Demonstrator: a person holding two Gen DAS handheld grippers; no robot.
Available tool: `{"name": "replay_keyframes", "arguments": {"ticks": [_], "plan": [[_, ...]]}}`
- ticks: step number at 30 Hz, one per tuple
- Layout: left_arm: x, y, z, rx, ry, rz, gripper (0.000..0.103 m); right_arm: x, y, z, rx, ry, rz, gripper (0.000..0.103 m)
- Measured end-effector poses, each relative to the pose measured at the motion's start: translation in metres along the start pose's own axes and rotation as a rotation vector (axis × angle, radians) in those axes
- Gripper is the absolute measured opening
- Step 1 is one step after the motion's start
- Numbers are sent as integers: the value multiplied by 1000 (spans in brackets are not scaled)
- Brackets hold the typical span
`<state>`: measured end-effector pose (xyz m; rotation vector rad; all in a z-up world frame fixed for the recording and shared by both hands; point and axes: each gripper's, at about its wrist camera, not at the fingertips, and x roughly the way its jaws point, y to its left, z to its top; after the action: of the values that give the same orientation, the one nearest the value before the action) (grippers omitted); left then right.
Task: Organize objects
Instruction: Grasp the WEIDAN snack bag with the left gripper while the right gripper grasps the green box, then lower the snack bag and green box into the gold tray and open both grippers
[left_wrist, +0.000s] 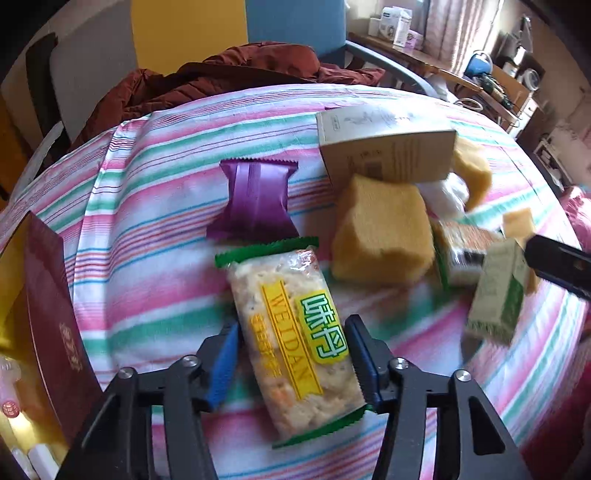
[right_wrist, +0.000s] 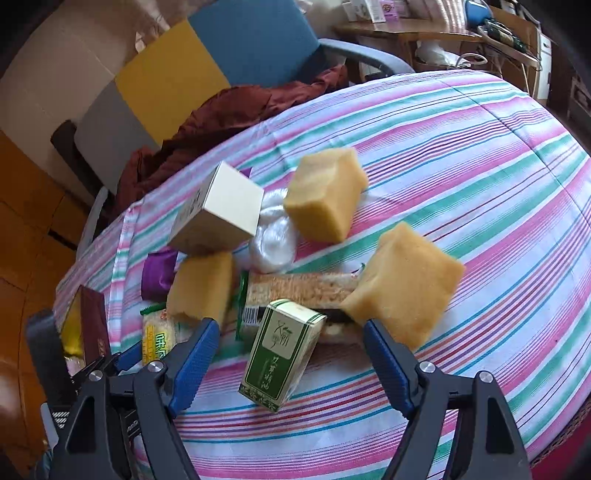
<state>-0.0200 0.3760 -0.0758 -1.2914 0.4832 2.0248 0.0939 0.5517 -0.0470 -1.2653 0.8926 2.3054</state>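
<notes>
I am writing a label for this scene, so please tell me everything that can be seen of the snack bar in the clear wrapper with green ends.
The snack bar in the clear plastic wrapper with green zigzag ends lies flat on the pink, green and white striped cloth, its length running away from the camera. A pale, grainy bar shows through the film. A yellow band reads WEIDAN beside a green and yellow label with Chinese characters. The open left gripper straddles it, one blue finger on each side. Its far end nearly meets a purple foil packet.

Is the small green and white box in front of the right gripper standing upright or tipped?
Tipped. The green box leans, one lower corner on the striped cloth.
</notes>
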Motion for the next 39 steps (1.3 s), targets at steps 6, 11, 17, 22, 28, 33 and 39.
{"name": "replay_keyframes", "arguments": {"ticks": [6, 11, 17, 22, 28, 33, 39], "plan": [[-3, -3, -7, 15, 0, -13, 56, 17, 12, -7, -62, 79, -25, 80], [-3, -1, -6, 23, -2, -10, 49, 31, 14, -12, -100, 136, -70, 46], [-36, 5, -17, 11, -29, -94, 48, 19, 22, -13, -139, 83, -37, 30], [-86, 27, -28, -20, -95, -159, 48, 13, 39, -16, -194, 57, 0, 30], [-145, 93, -49, -121, -195, -143, 48, -8, 51, -23, -221, 3, 58, 30], [-175, 181, -86, -301, -227, -66, 48, -34, 91, -33, -275, -46, 150, 30], [-187, 272, -136, -588, -210, -15, 48, -48, 180, -58, -453, -40, 288, 30]]}}
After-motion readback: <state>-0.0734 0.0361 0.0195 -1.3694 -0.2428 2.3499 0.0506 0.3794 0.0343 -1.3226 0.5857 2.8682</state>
